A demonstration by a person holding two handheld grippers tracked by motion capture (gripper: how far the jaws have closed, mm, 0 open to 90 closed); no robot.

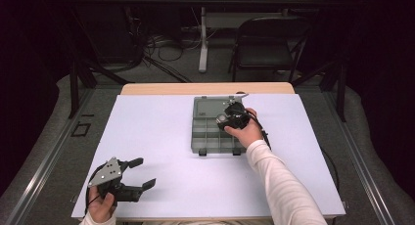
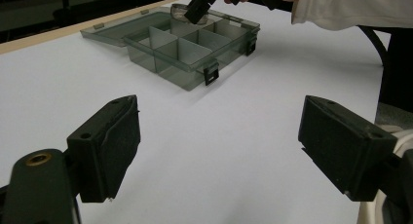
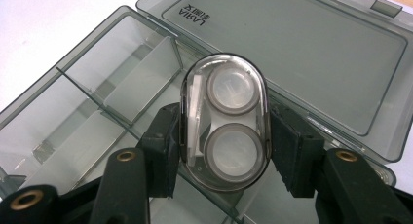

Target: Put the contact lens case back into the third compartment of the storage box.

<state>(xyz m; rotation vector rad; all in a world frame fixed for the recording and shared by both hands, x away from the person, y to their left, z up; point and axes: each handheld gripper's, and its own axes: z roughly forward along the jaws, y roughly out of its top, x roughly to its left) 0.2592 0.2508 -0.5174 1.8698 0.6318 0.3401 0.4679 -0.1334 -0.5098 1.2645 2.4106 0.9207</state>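
White table sheet (image 1: 161, 137), wooden far edge. Smoky transparent plastic compartment box (image 1: 208, 132) sits mid-table, lid flat open behind it. Right gripper (image 3: 225, 146) reaches over box's far right compartments, sleeve angled in from the near edge; jaws clamped on small oval clear lens case (image 3: 225, 131) held just above the dividers. Left gripper (image 1: 142, 173) rests well left of and nearer than box, jaws wide, empty; bare sheet between.
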